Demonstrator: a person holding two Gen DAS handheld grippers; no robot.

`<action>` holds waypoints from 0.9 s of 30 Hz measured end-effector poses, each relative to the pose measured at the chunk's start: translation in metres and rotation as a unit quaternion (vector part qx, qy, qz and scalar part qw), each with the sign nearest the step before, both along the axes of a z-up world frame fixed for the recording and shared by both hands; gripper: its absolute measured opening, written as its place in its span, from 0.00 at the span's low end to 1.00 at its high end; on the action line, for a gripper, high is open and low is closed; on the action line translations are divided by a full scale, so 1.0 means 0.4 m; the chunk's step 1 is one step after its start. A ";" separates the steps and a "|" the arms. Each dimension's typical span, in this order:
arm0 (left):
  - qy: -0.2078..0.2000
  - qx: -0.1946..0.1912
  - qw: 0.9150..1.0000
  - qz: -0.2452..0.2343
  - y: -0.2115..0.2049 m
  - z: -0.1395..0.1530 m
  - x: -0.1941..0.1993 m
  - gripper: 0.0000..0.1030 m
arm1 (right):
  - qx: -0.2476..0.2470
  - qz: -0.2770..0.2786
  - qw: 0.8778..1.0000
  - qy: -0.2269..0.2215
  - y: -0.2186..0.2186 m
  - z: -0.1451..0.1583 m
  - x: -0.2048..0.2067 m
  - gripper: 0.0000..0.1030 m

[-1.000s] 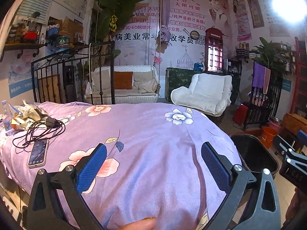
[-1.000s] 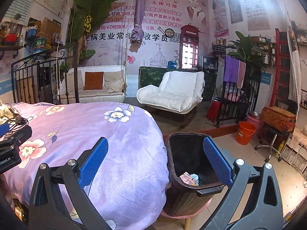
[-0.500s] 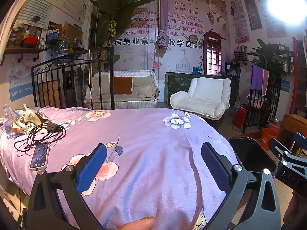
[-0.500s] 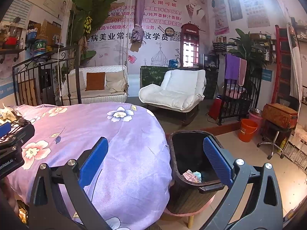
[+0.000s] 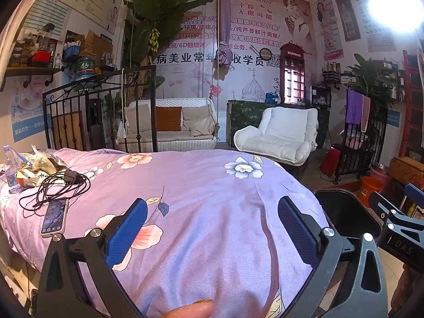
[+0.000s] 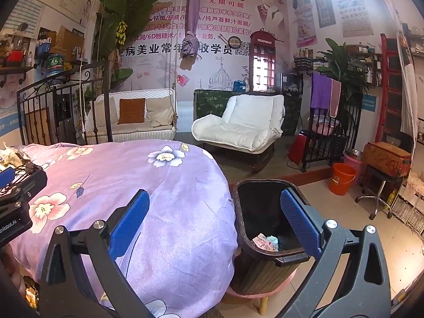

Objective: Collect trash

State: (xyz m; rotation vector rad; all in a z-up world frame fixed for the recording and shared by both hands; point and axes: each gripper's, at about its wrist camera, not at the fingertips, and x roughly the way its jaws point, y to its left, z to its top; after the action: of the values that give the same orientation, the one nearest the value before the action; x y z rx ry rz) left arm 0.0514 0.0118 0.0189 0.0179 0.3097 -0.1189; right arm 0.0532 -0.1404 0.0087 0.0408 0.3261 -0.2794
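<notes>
Far left, on the bed: crumpled wrappers [image 5: 39, 163], soft and creased, heaped by a clear plastic bottle [image 5: 9, 171]; judged the remaining trash, massed at the bed's edge.
Near them: tangled black cable [image 5: 57, 185]; glossy flat phone [image 5: 54, 217]; both likely keepers.
Centre: bedspread [image 5: 212, 198], lilac, velvety, floral.
Left gripper [image 5: 212, 228]: blue ribbed pads spread wide, empty, above the cloth.
Right gripper [image 6: 214, 217]: likewise spread, empty.
Right, floor beside the bed: dark ribbed bin [image 6: 261, 262], open-topped for drops, paper scraps [image 6: 265, 242] at its bottom.
</notes>
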 end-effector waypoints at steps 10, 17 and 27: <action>0.000 0.001 1.000 -0.001 -0.003 0.000 -0.002 0.95 | 0.001 0.001 1.000 0.001 0.001 -0.003 0.000 0.95; 0.000 0.001 1.000 -0.001 -0.003 0.001 0.000 0.95 | 0.001 0.001 1.000 0.001 0.002 -0.004 0.000 0.95; -0.003 0.003 1.000 -0.006 -0.003 0.007 0.004 0.95 | 0.002 0.000 1.000 0.002 0.003 -0.005 0.002 0.95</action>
State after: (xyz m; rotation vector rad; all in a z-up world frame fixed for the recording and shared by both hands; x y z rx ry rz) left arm 0.0528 0.0104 0.0215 0.0257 0.3044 -0.1290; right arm 0.0540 -0.1392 0.0065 0.0449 0.3298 -0.2781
